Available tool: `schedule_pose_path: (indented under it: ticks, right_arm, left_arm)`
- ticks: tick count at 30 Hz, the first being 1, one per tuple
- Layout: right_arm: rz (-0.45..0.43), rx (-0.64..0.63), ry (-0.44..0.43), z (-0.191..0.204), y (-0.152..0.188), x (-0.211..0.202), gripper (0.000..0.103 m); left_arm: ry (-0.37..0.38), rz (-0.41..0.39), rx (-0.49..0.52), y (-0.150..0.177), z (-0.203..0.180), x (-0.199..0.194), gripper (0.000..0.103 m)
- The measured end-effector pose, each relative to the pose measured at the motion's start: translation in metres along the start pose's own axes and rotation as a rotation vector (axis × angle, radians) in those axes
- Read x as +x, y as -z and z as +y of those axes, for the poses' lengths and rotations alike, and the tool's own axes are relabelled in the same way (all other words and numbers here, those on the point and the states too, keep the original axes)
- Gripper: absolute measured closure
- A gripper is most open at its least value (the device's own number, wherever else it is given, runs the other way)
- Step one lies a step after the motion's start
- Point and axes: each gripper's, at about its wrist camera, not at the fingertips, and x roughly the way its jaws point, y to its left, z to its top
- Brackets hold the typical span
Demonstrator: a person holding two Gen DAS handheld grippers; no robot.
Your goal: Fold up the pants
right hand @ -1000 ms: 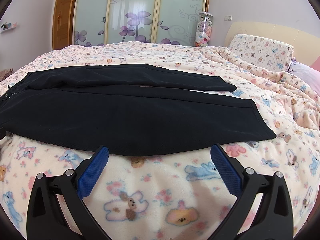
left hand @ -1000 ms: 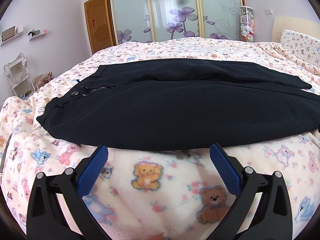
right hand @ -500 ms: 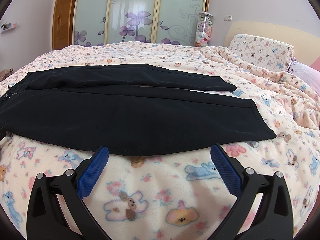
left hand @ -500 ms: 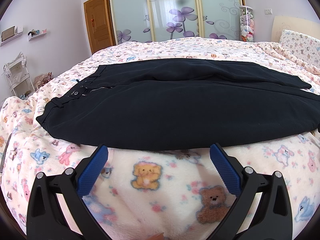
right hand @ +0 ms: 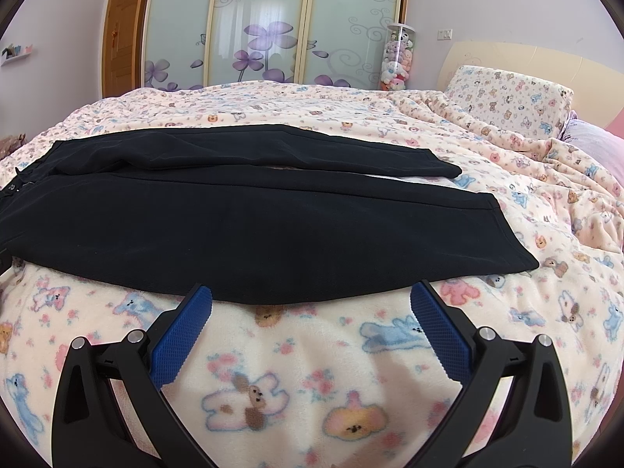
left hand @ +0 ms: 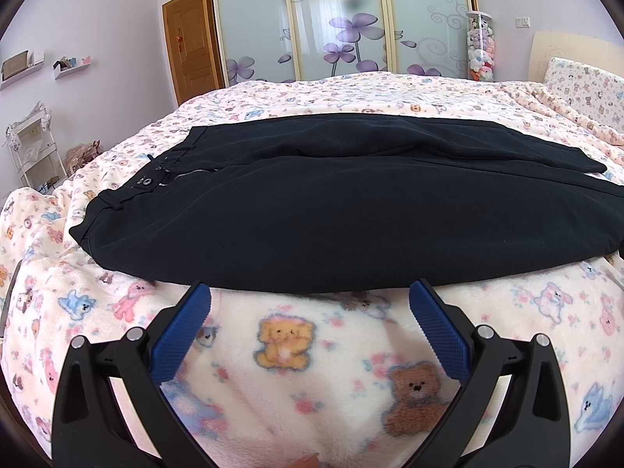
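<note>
Black pants (left hand: 331,210) lie spread flat across the bed, waistband with zipper and buttons at the left, both legs running to the right. In the right wrist view the pants (right hand: 241,226) show their two leg cuffs at the right. My left gripper (left hand: 310,292) is open and empty, just short of the near edge of the pants by the hip. My right gripper (right hand: 311,294) is open and empty, just short of the near edge of the lower leg.
The bed carries a cream blanket with a bear print (left hand: 288,355). A pillow (right hand: 507,101) and headboard are at the far right. Sliding wardrobe doors (left hand: 343,19) and a tube of plush toys (right hand: 397,58) stand behind the bed. A white rack (left hand: 31,144) is at the left.
</note>
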Motion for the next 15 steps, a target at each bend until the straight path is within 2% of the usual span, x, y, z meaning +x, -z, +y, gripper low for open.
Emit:
schedule_pose_path:
  ticks: [15]
  right_arm:
    - [0.0,0.001,0.0,0.0009,0.0008,-0.0011,0.001]
  left_arm:
    - [0.0,0.001,0.0,0.0,0.0,0.0,0.002]
